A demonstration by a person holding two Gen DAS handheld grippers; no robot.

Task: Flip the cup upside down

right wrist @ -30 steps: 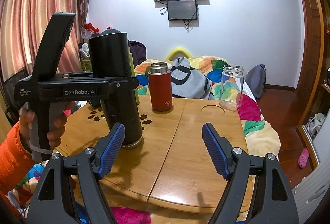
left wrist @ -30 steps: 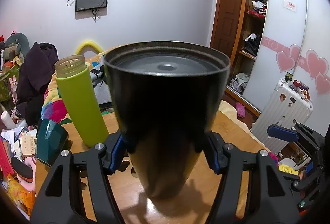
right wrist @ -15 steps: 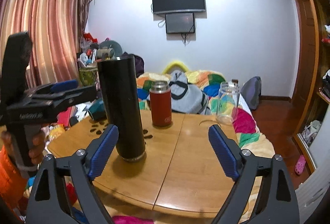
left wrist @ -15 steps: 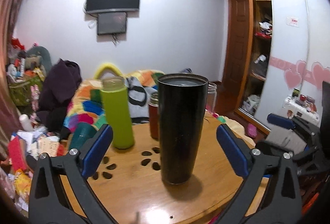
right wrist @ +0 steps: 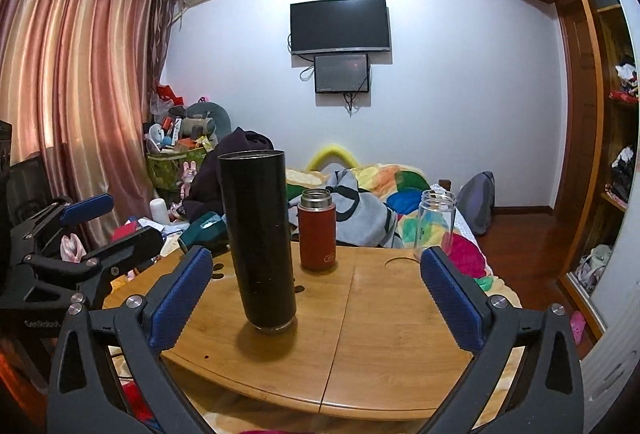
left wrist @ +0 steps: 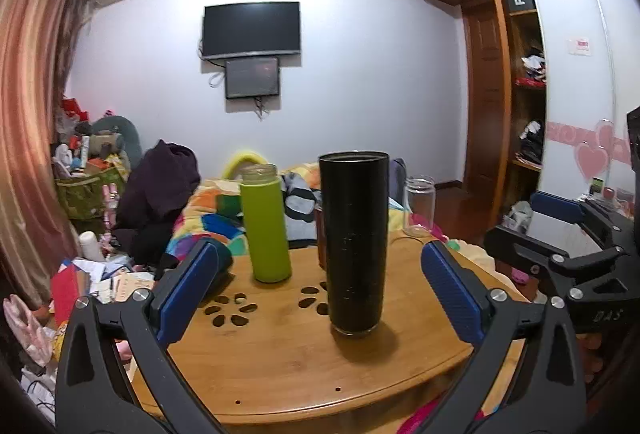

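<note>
A tall black cup (left wrist: 354, 242) stands alone on the round wooden table (left wrist: 280, 362), wider end up, narrower end with a silver rim down. It also shows in the right wrist view (right wrist: 258, 246). My left gripper (left wrist: 316, 290) is open and empty, drawn back from the cup, which stands between and beyond its blue pads. My right gripper (right wrist: 316, 294) is open and empty, back from the table's near edge, with the cup left of its centre. Each gripper shows at the side of the other's view.
A green bottle (left wrist: 265, 222) stands behind the cup to the left. A red flask (right wrist: 318, 230) and a clear glass jar (right wrist: 436, 220) stand further back. A teal cup (right wrist: 204, 230) lies at the table's left edge. A bed with colourful bedding lies behind.
My left gripper let go of the black cup and drew back from it, its jaws now wide. The cup stays standing on the table. My right gripper also pulled back slightly.
</note>
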